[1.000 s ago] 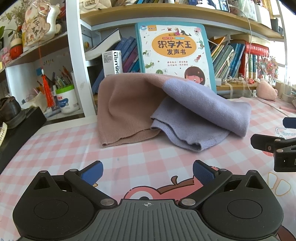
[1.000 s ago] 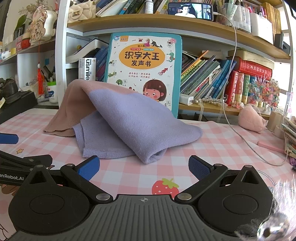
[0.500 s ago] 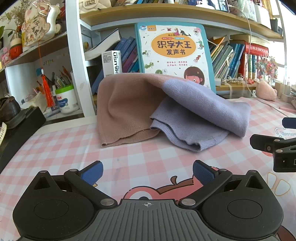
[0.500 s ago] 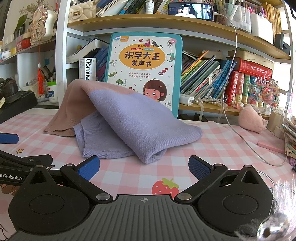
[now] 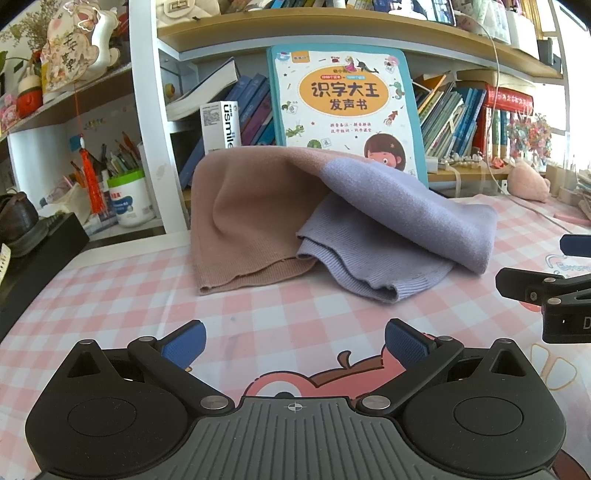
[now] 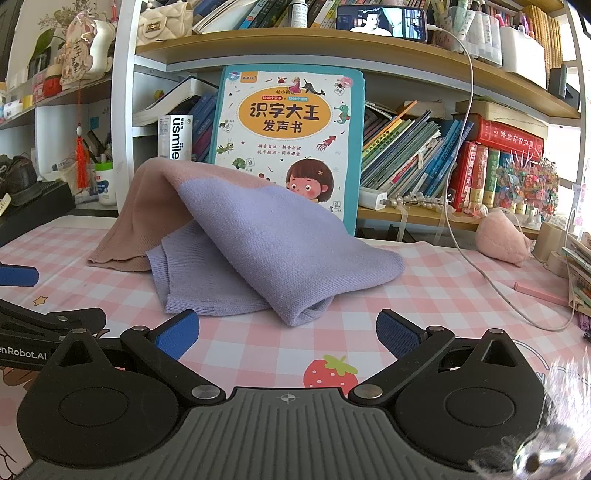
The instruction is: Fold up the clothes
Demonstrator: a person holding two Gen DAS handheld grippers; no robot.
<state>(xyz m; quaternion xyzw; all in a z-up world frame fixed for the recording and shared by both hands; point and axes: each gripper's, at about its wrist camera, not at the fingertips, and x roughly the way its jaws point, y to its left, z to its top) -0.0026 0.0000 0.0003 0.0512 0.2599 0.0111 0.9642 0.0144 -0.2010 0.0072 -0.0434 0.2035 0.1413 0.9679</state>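
A large children's sound book (image 6: 288, 144) with a teal border stands upright at twelve o'clock against the bookshelf (image 6: 332, 40), with a white "usmile" box (image 6: 174, 136) just beside it toward eleven o'clock. A phone (image 6: 382, 16) lies on the upper shelf at one o'clock, its white charging cable (image 6: 469, 155) trailing down onto the pink checked tablecloth (image 6: 424, 280). Toward three o'clock sits a pink plush toy (image 6: 502, 242); at nine o'clock, a pen cup (image 5: 129, 201) and a red tassel (image 5: 90, 177).

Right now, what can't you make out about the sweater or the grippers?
- Sweater: back half and whatever props its raised fold, hidden by its own drape, both views.
- Book: lower left cover, hidden behind the sweater.
- Right gripper: cut off by the left wrist view's right edge.
- Right wrist view, lower right corner: blurred smear.
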